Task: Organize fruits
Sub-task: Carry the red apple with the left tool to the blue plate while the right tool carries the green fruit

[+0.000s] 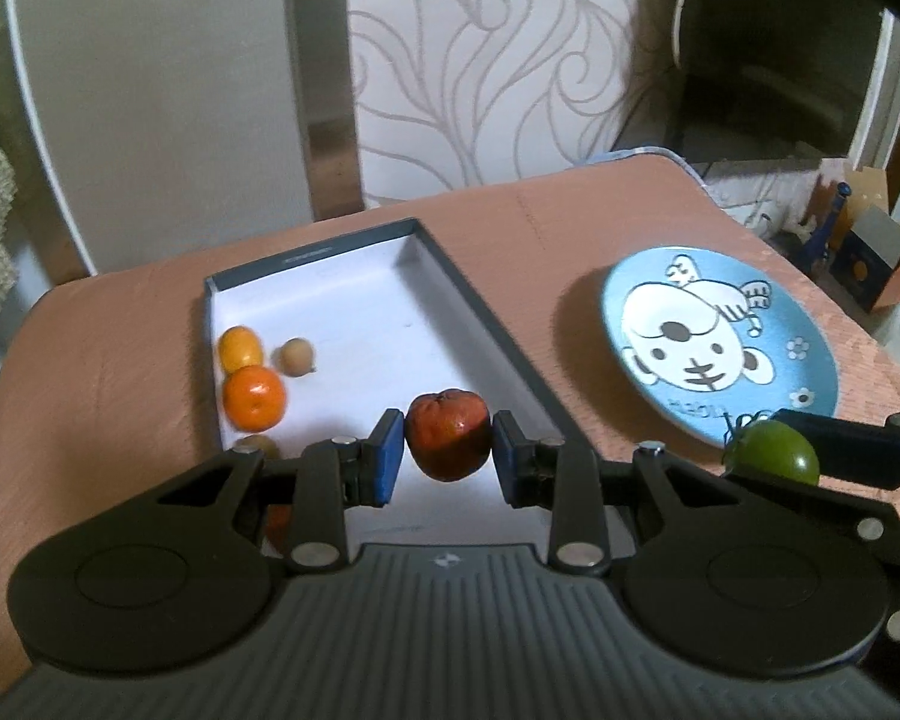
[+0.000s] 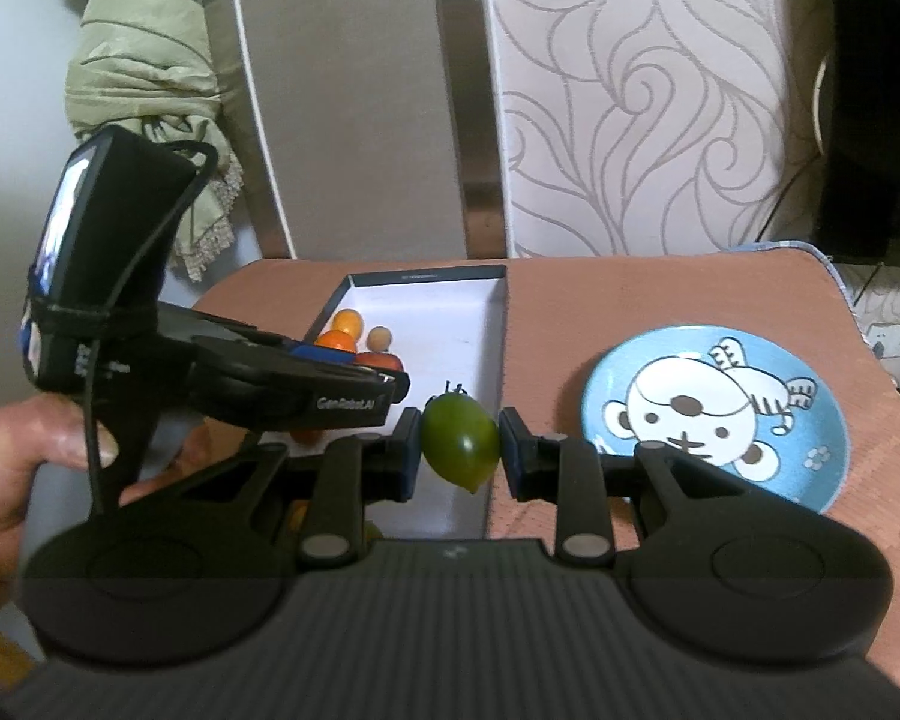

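Note:
My left gripper (image 1: 448,449) is shut on a dark red fruit (image 1: 447,435) and holds it above the near end of a shallow white box (image 1: 360,312). In the box lie an orange fruit (image 1: 253,396), a yellow-orange fruit (image 1: 240,348) and a small tan fruit (image 1: 296,356). My right gripper (image 2: 459,447) is shut on a green fruit (image 2: 461,445), over the box's right edge. That green fruit also shows at the right of the left wrist view (image 1: 773,455). A blue plate with a cartoon bear (image 1: 720,348) (image 2: 714,414) sits empty to the right of the box.
The box and plate rest on a pinkish-brown table (image 1: 540,228). The left gripper's body and the hand holding it (image 2: 24,456) fill the left of the right wrist view. A patterned wall panel and a curtain stand behind the table; cardboard boxes lie beyond its right edge.

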{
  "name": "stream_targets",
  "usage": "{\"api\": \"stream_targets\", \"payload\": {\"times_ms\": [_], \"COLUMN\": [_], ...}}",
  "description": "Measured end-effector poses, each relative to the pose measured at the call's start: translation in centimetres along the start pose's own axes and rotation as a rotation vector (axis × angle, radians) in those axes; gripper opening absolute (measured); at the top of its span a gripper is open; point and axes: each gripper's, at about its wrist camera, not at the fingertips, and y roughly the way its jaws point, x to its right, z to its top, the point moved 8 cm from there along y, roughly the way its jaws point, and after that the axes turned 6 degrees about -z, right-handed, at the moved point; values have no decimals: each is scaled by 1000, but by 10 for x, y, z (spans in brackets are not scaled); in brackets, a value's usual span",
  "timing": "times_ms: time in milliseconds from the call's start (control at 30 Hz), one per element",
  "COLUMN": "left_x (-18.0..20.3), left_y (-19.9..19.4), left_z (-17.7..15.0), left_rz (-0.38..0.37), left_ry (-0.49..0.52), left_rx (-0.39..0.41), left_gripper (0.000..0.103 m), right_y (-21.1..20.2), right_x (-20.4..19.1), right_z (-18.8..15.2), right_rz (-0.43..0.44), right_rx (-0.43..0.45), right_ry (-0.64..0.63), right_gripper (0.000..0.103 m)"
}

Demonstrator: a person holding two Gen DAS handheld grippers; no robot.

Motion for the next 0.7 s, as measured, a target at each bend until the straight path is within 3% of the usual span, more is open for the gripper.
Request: {"api": "stream_targets", "payload": {"times_ms": [700], "left_x": [58], "left_y": [31], "left_z": [16], "left_rz": [-79], "left_ry": [54], "left_rx": [-3], "left_gripper": [37], "right_y": [-9], "right_x": [54], "right_z": [-4], "right_rz": [-82], "right_rx": [-4], "right_ry": [45], "right_gripper": [31]}}
